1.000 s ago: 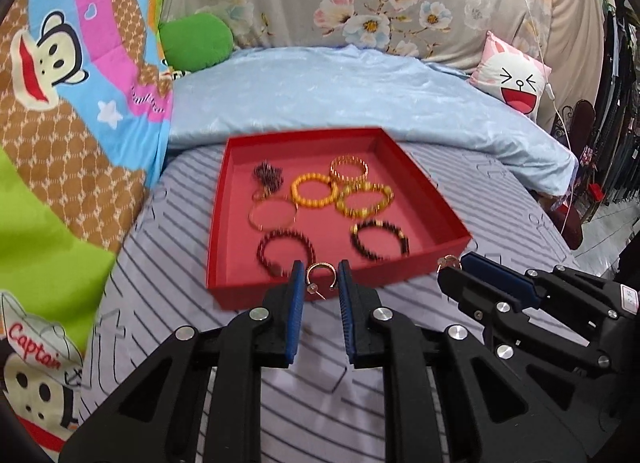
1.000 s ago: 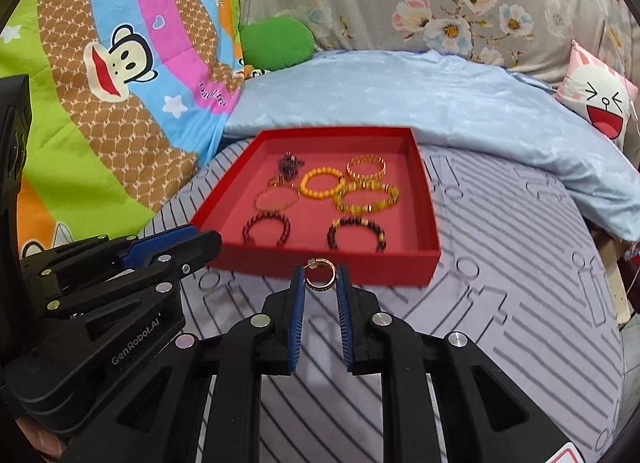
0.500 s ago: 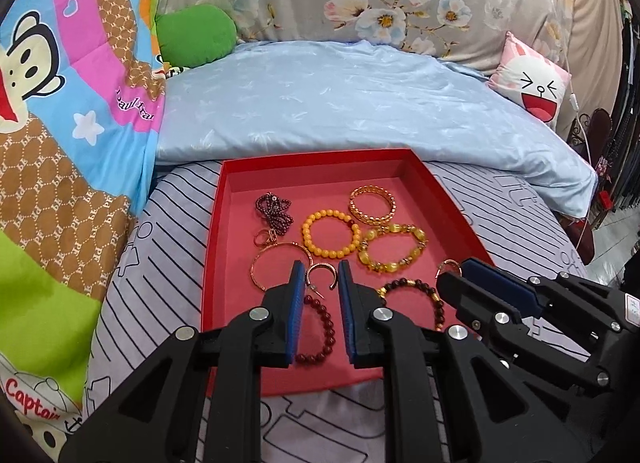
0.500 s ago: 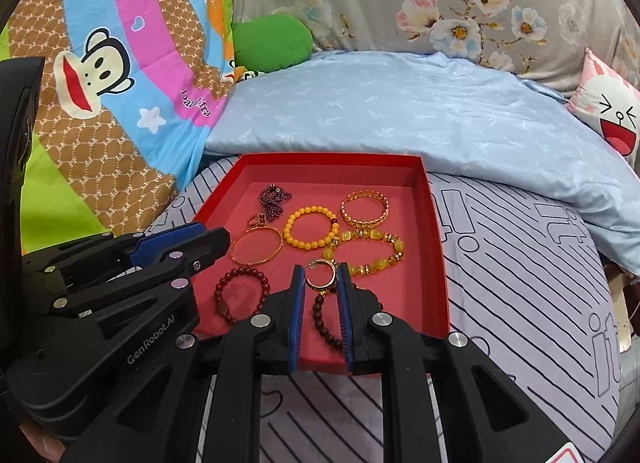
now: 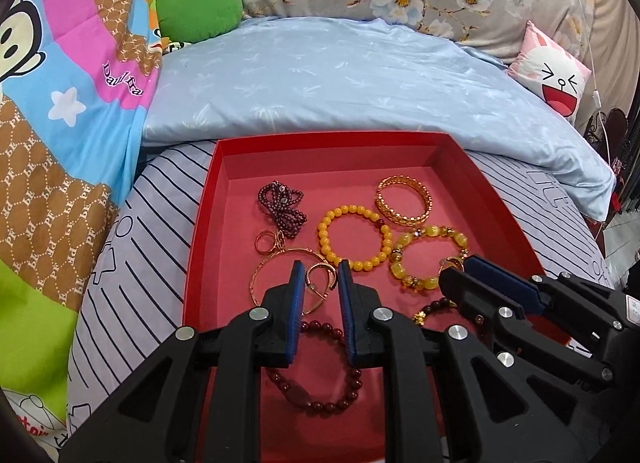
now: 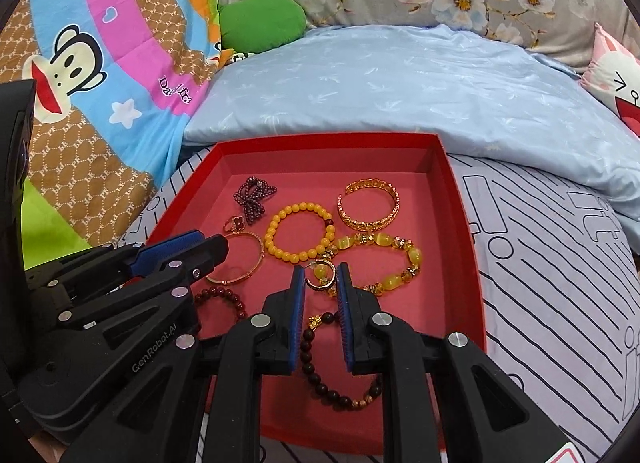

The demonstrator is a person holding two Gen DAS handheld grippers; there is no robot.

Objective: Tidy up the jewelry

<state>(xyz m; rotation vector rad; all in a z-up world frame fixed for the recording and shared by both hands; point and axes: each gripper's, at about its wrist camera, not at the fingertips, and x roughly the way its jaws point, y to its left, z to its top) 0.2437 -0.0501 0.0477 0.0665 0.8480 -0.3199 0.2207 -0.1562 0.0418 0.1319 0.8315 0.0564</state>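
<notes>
Gold hoop earrings (image 5: 320,277) (image 6: 321,276), one pinched in each hand-held gripper (image 5: 319,283) (image 6: 321,281), hang over the red cardboard tray (image 5: 328,139); lower both onto bare floor beside the bracelets, then release gently.

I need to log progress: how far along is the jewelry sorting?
Done: bracelets, a bead strand and a ring lie in the red tray. In hand: the left claw and right claw each pinch a gold hoop earring above the tray. Left: setting both down.
</notes>
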